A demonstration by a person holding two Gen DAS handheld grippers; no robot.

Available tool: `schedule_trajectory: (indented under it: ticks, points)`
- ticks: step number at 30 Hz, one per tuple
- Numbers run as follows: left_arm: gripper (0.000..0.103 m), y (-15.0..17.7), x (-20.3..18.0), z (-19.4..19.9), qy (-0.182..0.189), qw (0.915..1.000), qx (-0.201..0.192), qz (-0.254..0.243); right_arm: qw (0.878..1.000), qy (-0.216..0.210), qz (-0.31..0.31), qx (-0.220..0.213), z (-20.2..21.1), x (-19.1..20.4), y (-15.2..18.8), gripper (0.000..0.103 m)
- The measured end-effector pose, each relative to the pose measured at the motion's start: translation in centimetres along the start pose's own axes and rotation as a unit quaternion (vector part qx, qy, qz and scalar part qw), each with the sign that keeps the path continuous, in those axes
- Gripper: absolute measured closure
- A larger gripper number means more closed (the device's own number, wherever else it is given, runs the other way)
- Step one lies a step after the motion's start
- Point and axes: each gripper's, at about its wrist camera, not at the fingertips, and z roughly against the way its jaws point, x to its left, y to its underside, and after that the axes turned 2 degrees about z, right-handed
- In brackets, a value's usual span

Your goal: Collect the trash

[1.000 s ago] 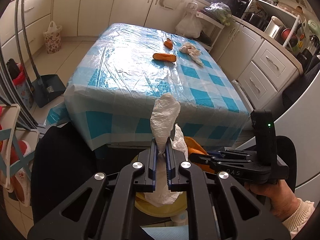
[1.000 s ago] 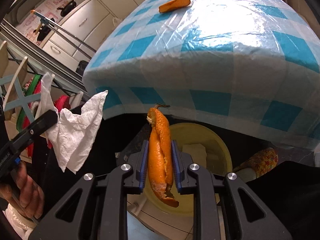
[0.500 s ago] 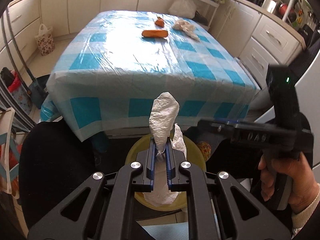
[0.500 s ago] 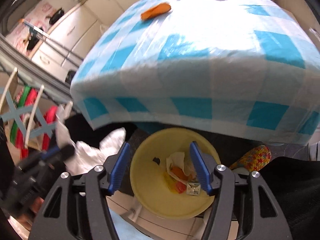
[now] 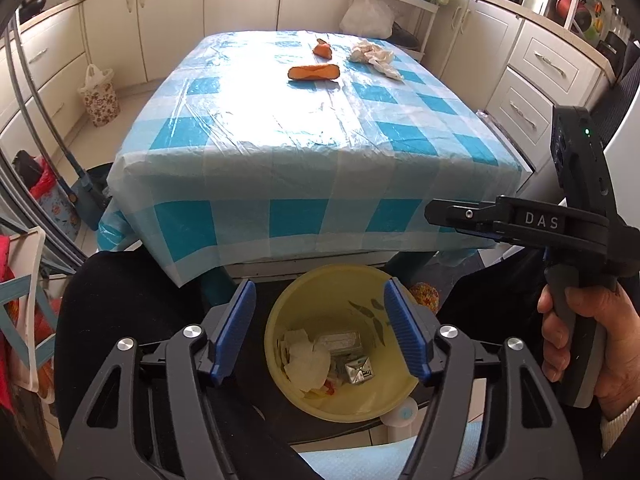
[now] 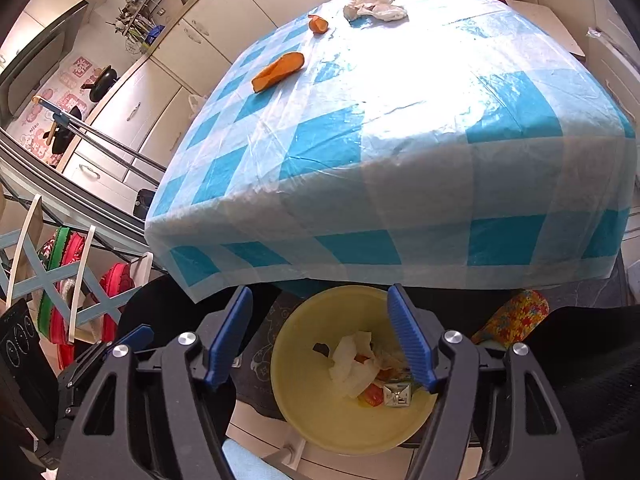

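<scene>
Both grippers' fingers (image 5: pixel 404 336) (image 6: pixel 408 336) wide apart, empty, over yellow bowl (image 5: pixel 288 312), contents jumbled

The yellow bowl (image 5: pixel 316 400) is hiding its near rim behind the left gripper (image 5: pixel 320 332), and its scraps are lying too jumbled to name. The desk (image 6: pixel 400 120) is covering the bowl's far rim in the right wrist view. The cloth is concealing the desk legs.

Light: bright daylight.
Glare: a big white shine on the tablecloth (image 5: pixel 304 120) in both views.
Shadow: dark under the table.
Sharpness: clear, no blur.
Edges: bent round, with black corners.
</scene>
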Motion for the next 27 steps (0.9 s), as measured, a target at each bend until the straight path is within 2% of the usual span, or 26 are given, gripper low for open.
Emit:
schedule_trajectory:
  ticks: [6, 14, 21, 27]
  points:
    - [0.030, -0.1, 1.2, 1.9, -0.012, 0.9981, -0.054, 0.029, 1.000, 0.000, -0.007, -0.020, 0.7, -0.4, -0.2, 0.034]
    - [0.021, -0.6, 3.1, 4.8, -0.044, 0.9892, -0.125, 0.063, 0.998, 0.000, -0.012, -0.068, 2.5, -0.5, -0.7, 0.031]
    - [0.016, -0.8, 4.9, 5.5, -0.051, 0.9849, -0.135, 0.096, 0.993, 0.026, 0.028, -0.116, 4.1, 0.9, -1.1, 0.026]
    - [0.015, -0.7, 5.0, 5.6, -0.054, 0.9841, -0.138, 0.097, 0.987, 0.044, 0.066, -0.138, 4.4, 2.2, -1.2, 0.023]
